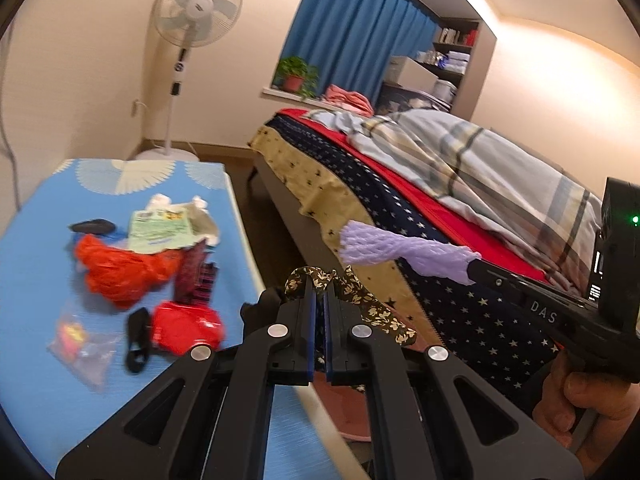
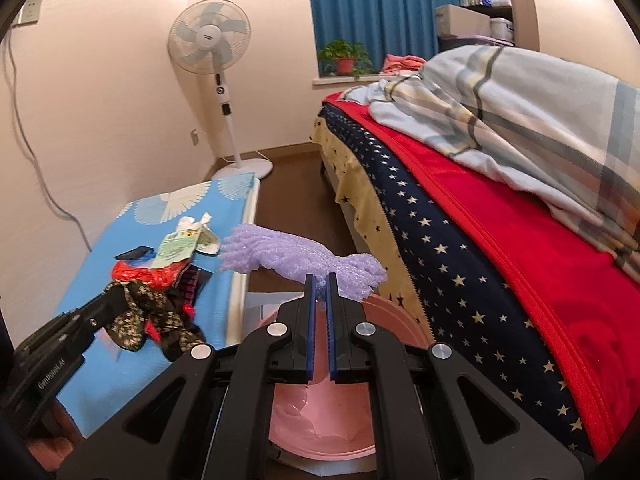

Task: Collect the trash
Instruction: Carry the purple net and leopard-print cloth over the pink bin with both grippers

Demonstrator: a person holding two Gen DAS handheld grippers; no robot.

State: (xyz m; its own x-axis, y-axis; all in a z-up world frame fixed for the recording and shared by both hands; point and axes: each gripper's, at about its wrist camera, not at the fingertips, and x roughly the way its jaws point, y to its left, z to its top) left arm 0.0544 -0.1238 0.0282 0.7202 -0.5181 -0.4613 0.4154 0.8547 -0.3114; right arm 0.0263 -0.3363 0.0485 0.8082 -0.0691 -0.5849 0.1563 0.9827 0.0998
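Both loads carried clear of table [image 2: 224, 200], over pink bin [image 2: 384, 320], likely for dropping: right gripper [image 2: 321, 285] clamped on purple foam net [image 2: 296, 258], left gripper [image 1: 319, 289] pinching floral scrap [image 1: 360, 300].

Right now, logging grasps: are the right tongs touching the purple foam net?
Touching. Right wrist view: right tongs pinch the purple foam net between closed fingers.
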